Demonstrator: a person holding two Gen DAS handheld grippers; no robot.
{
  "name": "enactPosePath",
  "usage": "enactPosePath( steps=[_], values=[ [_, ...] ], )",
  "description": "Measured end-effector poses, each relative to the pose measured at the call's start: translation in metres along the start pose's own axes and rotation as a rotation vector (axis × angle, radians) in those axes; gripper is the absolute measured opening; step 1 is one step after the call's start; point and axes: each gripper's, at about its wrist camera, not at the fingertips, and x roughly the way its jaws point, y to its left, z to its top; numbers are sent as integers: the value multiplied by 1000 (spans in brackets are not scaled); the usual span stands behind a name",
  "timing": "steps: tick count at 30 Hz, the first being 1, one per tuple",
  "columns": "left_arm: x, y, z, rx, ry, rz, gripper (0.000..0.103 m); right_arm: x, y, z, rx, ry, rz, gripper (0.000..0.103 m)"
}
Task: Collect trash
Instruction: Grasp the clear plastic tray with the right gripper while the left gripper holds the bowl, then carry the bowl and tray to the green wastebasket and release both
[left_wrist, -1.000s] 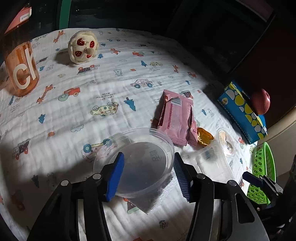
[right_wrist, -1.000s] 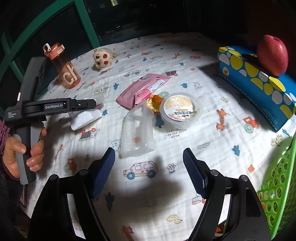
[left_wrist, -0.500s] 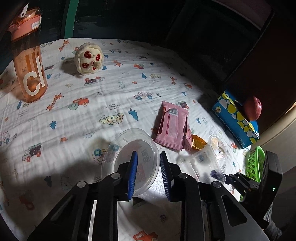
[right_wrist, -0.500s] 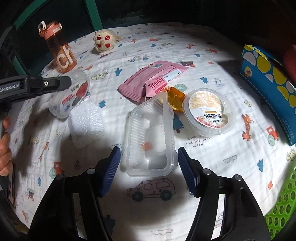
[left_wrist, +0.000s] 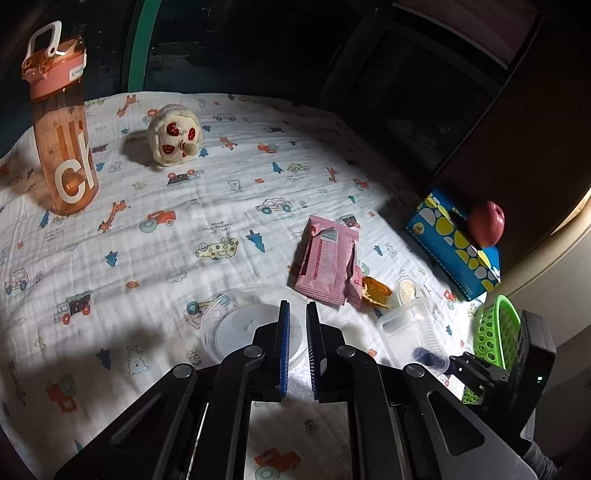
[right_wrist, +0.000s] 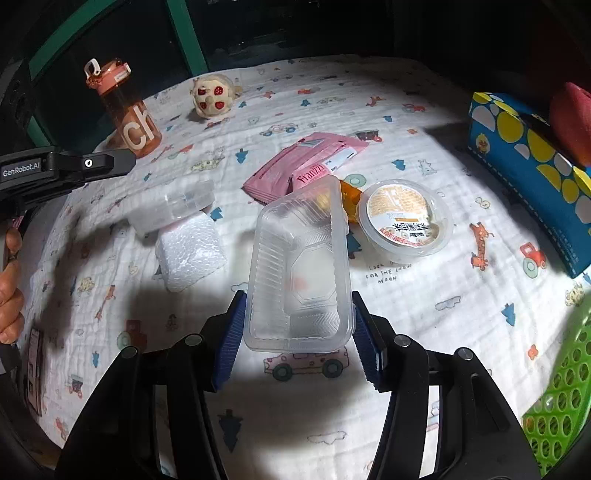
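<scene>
While the left gripper (left_wrist: 295, 328) has its blue pads pinched nearly together on the rim of a round clear plastic lid (left_wrist: 240, 325), the right gripper (right_wrist: 297, 325) sits with its fingers spread wide, one pad on each long side of a clear rectangular plastic tray (right_wrist: 299, 266). Pads look like they're touching the tray walls, but honestly can't tell if it's really squeezing. From the right wrist view the lid (right_wrist: 173, 206) is tilted up off the cloth, resting against a white styrofoam block (right_wrist: 192, 251).

Rest of the trash sits just past the tray on the cartoon-print blanket (right_wrist: 424, 314): a pink Franzzi wrapper (right_wrist: 303, 166), a crumpled orange wrapper (right_wrist: 351, 199) touching the tray's far corner, and a round sealed cup with a printed lid (right_wrist: 404, 218) just beside that.

Green mesh basket (right_wrist: 557, 402) is at the right edge, well apart from the tray. Blue tissue box with yellow spots (right_wrist: 524, 155) has a red apple (left_wrist: 487, 223) on top. Far side: orange water bottle (left_wrist: 61, 125) standing upright, and a small plush toy (left_wrist: 175, 134) near it.
</scene>
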Motion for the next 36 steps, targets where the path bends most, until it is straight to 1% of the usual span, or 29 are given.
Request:
enactPosePath(
  steps=[2,7,9,11,13,14,15,20,21,24,26,28,29,31,33,36],
  values=[
    [-2,-4,0,18,-1,13,9,-10,-1,-1,7,-17,4,55],
    [2,-9,-5,41,26,19,9,-35,-8,-4,24,-56,3,55],
    [5,-12,-8,56,39,17,11,-42,-13,-5,35,-65,4,55],
    [11,-16,-11,74,54,27,19,-46,-19,-5,50,-70,2,55],
    [17,-20,-14,102,65,48,43,-48,-24,-6,63,-71,0,55],
    [20,-22,-17,125,66,64,47,-49,-26,-7,69,-71,-1,55],
    [23,-24,-18,142,70,75,48,-49,-28,-7,72,-70,-1,55],
    [39,-26,-23,218,92,112,48,-50,-32,-11,84,-64,-2,55],
    [42,-26,-23,231,96,120,47,-50,-33,-11,85,-63,-1,55],
    [50,-27,-26,270,113,138,38,-51,-34,-13,89,-64,-3,55],
    [56,-28,-28,289,124,137,30,-52,-35,-14,92,-66,-5,55],
    [59,-29,-30,298,128,147,19,-54,-36,-15,96,-69,-6,55],
    [59,-29,-31,304,122,154,17,-55,-36,-15,97,-70,-7,55],
    [56,-29,-30,305,112,148,9,-58,-37,-17,100,-76,-10,55],
    [50,-31,-28,305,100,143,6,-63,-38,-19,106,-83,-10,55],
    [37,-34,-24,290,78,132,6,-69,-42,-22,114,-95,-12,55]
  ],
)
